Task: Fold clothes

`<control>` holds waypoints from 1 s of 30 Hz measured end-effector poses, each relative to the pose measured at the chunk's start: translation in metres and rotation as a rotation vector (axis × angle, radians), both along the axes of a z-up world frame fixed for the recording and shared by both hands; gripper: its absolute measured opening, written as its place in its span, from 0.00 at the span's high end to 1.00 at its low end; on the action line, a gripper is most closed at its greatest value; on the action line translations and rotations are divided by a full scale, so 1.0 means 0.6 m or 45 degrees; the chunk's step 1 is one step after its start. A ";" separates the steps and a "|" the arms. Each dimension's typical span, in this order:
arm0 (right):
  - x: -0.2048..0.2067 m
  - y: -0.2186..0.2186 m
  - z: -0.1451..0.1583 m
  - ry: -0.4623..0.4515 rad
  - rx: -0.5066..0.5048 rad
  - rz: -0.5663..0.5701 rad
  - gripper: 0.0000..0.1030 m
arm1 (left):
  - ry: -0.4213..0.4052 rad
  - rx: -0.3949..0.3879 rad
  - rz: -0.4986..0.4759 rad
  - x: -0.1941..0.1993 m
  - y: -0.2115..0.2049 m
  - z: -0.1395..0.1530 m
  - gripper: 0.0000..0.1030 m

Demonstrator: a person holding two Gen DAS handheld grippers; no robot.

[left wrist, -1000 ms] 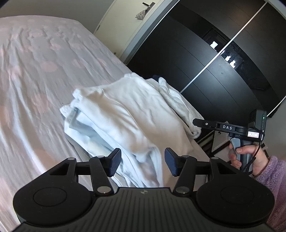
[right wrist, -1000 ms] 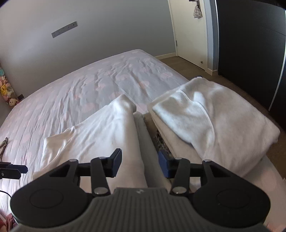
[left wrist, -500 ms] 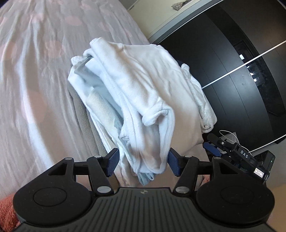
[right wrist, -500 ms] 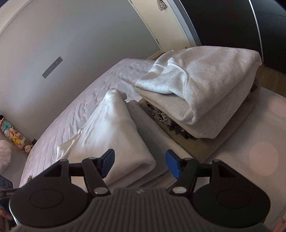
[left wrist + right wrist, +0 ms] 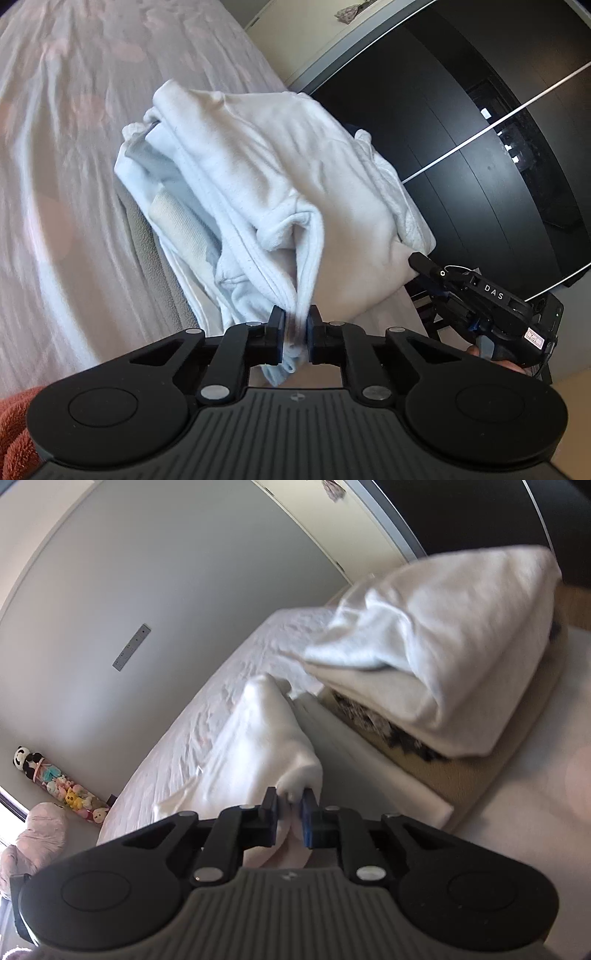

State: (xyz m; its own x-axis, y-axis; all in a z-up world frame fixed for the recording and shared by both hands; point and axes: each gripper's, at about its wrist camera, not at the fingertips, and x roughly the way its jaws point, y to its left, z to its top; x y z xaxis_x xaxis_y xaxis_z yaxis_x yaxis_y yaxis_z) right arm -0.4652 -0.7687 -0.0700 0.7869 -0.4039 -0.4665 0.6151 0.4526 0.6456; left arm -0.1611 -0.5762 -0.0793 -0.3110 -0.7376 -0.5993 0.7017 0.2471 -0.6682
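Note:
A folded white garment point(image 5: 266, 192) lies on the bed with its near edge pinched in my left gripper point(image 5: 295, 326), which is shut on the cloth. In the right wrist view the same white garment point(image 5: 266, 746) runs away from me, and my right gripper point(image 5: 290, 812) is shut on its near corner. The right gripper point(image 5: 480, 295) also shows at the right of the left wrist view, at the garment's far edge, held by a hand.
A stack of folded clothes point(image 5: 461, 657) sits on the bed just right of the garment. The pink patterned bed sheet point(image 5: 55, 184) spreads to the left. A dark wardrobe point(image 5: 480, 110) stands beyond the bed. Plush toys point(image 5: 55, 779) line the far wall.
Both grippers went from open to shut, each closing on an edge of the white garment. Both cameras have dropped lower and closer to the cloth.

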 end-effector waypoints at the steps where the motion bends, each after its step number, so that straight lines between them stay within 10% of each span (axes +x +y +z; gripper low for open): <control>1: 0.002 -0.001 0.014 -0.003 -0.025 -0.005 0.87 | -0.002 -0.020 0.003 0.000 0.000 0.012 0.91; 8: 0.004 -0.021 0.085 0.072 -0.123 -0.062 0.87 | 0.034 -0.093 0.024 -0.023 -0.018 0.071 0.92; 21: -0.021 -0.024 -0.069 0.200 0.106 -0.178 0.87 | -0.084 0.173 -0.059 -0.060 -0.025 -0.021 0.91; 30: -0.031 0.006 -0.008 0.340 -0.130 -0.217 0.68 | -0.221 0.103 -0.168 -0.048 0.006 0.046 0.80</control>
